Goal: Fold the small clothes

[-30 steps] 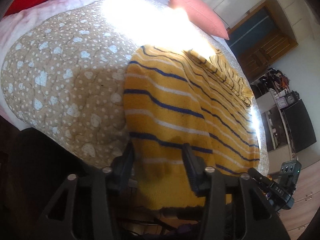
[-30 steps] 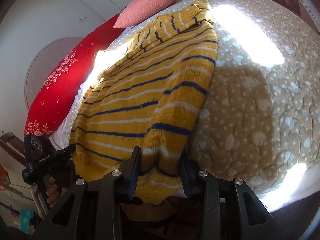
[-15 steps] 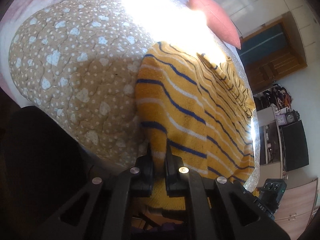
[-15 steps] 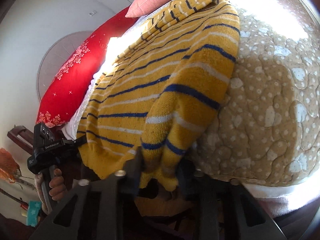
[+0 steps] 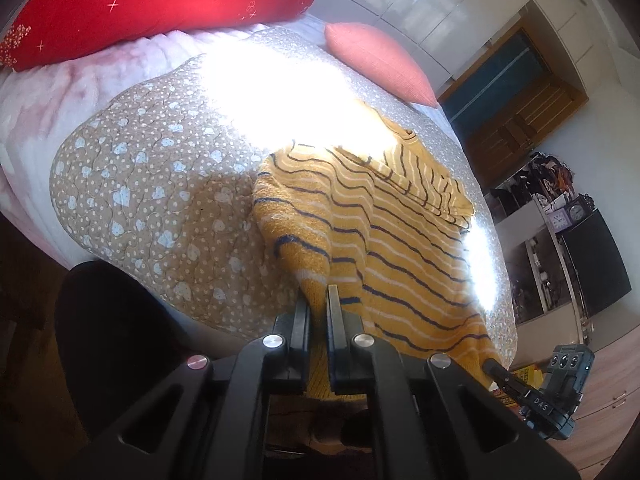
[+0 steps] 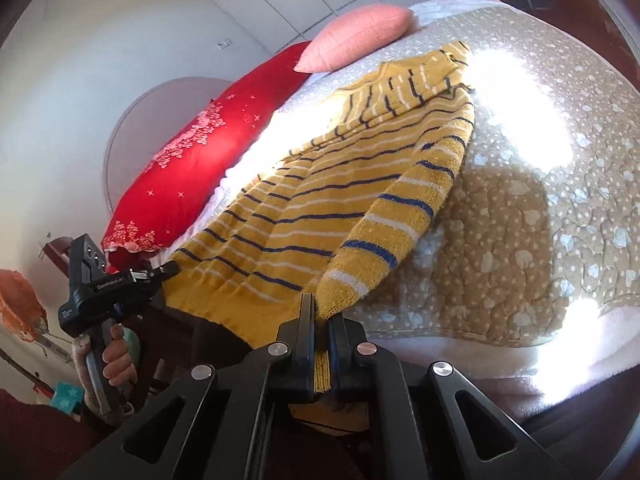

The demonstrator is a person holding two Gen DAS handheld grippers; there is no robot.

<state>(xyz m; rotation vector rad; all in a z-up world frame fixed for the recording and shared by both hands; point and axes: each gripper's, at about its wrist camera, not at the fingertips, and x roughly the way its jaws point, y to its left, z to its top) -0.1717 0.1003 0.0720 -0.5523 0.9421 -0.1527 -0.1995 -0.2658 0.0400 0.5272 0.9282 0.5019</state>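
Note:
A yellow sweater with blue and white stripes lies flat on the quilted bed, its sleeves folded across the chest. My left gripper is shut on the sweater's near left hem corner, which is lifted off the quilt. In the right wrist view the sweater rises in a fold to my right gripper, whose jaws are closing with the near right hem corner pinched between them. The left gripper shows there too, holding the other corner, with a hand on its grip.
A long red pillow and a pink cushion lie at the head of the bed. Bright sun patches cross the beige quilt. A wooden door, shelves and a black screen stand beyond the bed's right side.
Both grippers went from open around the hem to shut on it. Both then rose, lifting the two near corners of the sweater off the quilt.

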